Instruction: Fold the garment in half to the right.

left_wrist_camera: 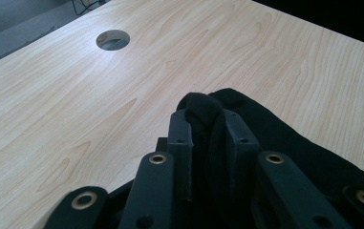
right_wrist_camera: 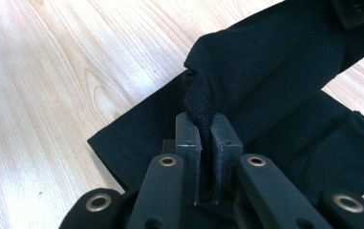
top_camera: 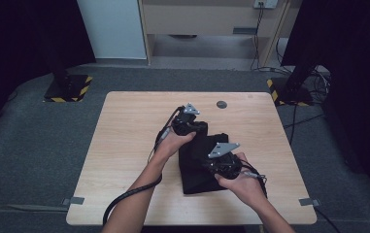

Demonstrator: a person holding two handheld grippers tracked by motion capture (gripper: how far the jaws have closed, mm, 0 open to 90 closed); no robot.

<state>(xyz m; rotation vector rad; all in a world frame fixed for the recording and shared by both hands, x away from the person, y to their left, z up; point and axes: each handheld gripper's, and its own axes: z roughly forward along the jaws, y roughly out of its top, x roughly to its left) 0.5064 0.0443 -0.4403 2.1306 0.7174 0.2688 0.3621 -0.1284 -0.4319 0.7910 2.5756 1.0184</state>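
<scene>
A black garment (top_camera: 199, 165) lies folded on the wooden table (top_camera: 124, 145), right of centre and toward its near edge. The left gripper (left_wrist_camera: 207, 125) is clamped on a bunched fold at the garment's far end. The right gripper (right_wrist_camera: 207, 128) pinches a hemmed fold nearer the person.

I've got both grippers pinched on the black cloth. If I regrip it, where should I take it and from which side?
Probably at an edge, as now: the left gripper and right gripper each clamp a bunched fold of the cloth. It lies flat on the table, so come in low from the side and pinch a raised fold or corner, not the flat middle.
</scene>
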